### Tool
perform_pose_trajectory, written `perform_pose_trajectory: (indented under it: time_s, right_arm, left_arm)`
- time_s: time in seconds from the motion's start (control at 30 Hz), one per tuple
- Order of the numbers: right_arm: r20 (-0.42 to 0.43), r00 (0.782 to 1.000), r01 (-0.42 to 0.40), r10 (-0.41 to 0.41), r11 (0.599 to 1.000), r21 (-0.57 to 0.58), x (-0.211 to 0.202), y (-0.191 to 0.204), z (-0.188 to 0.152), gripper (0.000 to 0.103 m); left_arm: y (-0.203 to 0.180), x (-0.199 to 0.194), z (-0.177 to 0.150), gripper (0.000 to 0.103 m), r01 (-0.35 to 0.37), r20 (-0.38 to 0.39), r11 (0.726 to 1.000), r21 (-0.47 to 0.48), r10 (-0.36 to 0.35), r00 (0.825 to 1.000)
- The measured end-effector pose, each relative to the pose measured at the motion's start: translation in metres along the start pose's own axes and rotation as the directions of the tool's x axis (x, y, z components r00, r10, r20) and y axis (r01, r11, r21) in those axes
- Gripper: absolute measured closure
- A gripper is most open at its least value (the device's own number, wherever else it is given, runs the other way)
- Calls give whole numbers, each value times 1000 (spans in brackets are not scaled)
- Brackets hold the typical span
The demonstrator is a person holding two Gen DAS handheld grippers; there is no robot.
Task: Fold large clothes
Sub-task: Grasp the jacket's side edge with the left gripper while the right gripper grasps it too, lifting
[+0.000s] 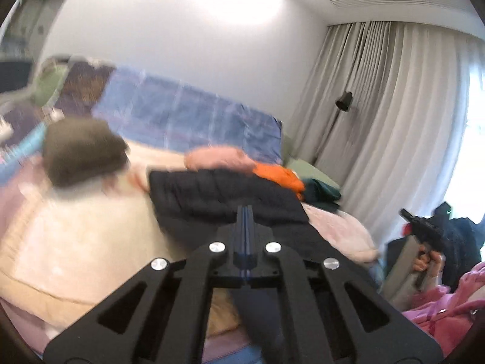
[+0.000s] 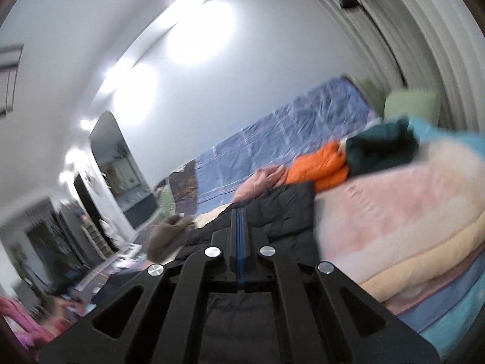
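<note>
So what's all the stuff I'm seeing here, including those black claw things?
black quilted puffer jacket: one, black, on the bed at both grippers' tips
orange garment: one, orange, behind the jacket
dark green garment: one, beside the orange
olive-brown garment: one, left on the bed
pink-and-cream quilt: one, covering the bed
blue checked cloth: one, along the wall
grey curtains: right, at the window
left gripper: black, shut
right gripper: black, shut
</note>
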State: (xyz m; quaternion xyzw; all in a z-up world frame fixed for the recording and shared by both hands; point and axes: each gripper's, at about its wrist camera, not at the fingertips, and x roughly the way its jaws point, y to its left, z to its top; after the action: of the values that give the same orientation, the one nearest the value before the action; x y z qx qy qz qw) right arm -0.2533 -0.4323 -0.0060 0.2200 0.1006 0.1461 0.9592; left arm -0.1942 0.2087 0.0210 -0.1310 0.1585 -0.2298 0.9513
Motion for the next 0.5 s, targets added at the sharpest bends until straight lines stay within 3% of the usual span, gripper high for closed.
perform_pose_trajectory:
  time_s: [0.07, 0.1, 0.17, 0.2, 0.3, 0.37, 0.43, 0.5]
  right_arm:
    - [-45, 997, 65, -65, 998, -8, 10, -8, -3, 103]
    - [-99, 991, 96, -93, 995, 24, 22, -19, -9, 100]
    - [-218, 964, 175, -155, 981, 78, 48, -46, -31, 85]
    - [-257, 950, 206, -177, 974, 90, 57, -56, -40, 84]
    - [-406, 894, 262, -189, 956, 132, 79, -82, -77, 83]
    - [-468, 870, 266, -158, 948, 174, 79, -93, -99, 67]
    - [-490, 858, 278, -152, 940, 196, 71, -100, -112, 55]
    - [-499, 855, 276, -140, 938, 210, 59, -105, -122, 52]
  left_arm:
    - [3, 6, -5, 102, -51, -27, 998, 28, 52, 998]
    - [8, 14, -8, 94, -63, -60, 998, 11, 63, 996]
    - [21, 31, -20, 61, -93, -133, 995, -33, 88, 987]
    - [29, 43, -31, 43, -128, -183, 991, -46, 118, 976]
    - [48, 68, -62, 39, -174, -316, 982, -73, 143, 938]
    - [59, 74, -84, 32, -181, -397, 977, -116, 121, 910]
    - [62, 75, -100, 27, -178, -442, 974, -142, 98, 891]
    - [59, 75, -116, 22, -146, -486, 976, -164, 49, 873]
